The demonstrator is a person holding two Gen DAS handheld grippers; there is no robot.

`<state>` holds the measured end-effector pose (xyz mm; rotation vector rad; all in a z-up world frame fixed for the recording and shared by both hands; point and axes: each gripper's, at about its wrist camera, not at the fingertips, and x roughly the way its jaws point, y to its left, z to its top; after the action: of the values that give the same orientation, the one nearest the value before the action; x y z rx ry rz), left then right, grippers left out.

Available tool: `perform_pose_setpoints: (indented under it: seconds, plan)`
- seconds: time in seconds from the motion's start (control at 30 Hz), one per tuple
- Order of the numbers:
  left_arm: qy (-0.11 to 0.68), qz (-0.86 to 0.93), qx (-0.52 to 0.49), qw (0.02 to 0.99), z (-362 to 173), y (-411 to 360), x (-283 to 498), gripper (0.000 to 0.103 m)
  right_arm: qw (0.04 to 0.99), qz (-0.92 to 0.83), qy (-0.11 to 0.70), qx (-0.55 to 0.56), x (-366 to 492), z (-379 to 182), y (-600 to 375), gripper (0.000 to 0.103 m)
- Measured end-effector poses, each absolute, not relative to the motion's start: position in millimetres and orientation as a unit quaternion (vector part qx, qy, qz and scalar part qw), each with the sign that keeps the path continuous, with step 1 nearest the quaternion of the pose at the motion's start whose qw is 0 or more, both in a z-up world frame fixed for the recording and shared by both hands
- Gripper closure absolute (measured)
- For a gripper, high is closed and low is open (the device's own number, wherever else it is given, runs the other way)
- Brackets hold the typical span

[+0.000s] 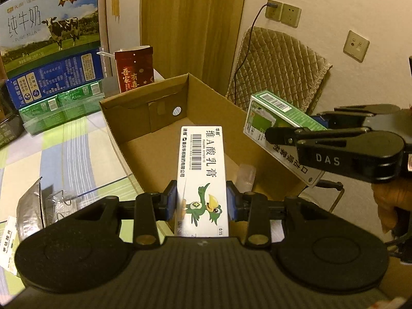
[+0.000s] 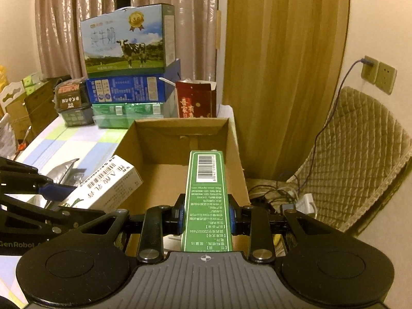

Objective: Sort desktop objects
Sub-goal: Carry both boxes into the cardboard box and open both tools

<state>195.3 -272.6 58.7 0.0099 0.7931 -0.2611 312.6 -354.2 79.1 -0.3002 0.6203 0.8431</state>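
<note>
Over the cardboard box, left tool grips a white carton, right tool a half-hidden green carton.

The near end of the white carton disappears under the left tool's housing, and the green carton's near end likewise runs under the right tool. The open cardboard box's near wall and much of its floor are covered by both. A clear object behind the left tool's fingers is too blurred to name, perhaps plastic wrap. On the desk, a silver pouch is partly hidden, and a small white pack is cut by the frame's edge
</note>
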Motion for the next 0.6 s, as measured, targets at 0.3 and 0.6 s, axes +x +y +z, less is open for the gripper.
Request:
perform_pose_setpoints:
  seconds: [0.3,0.6]
  plan:
    - [0.392,-0.125,-0.013,0.911,47.5,-276.5,213.9,0.07,0.854,0.397,0.305,-0.141,326.1,70.6,-350.7,0.076]
    - [0.379,-0.101,-0.023,0.92,45.6,-271.4,218.6,0.058,0.85,0.4,0.315,-0.138,328.2,61.9,-348.9,0.075]
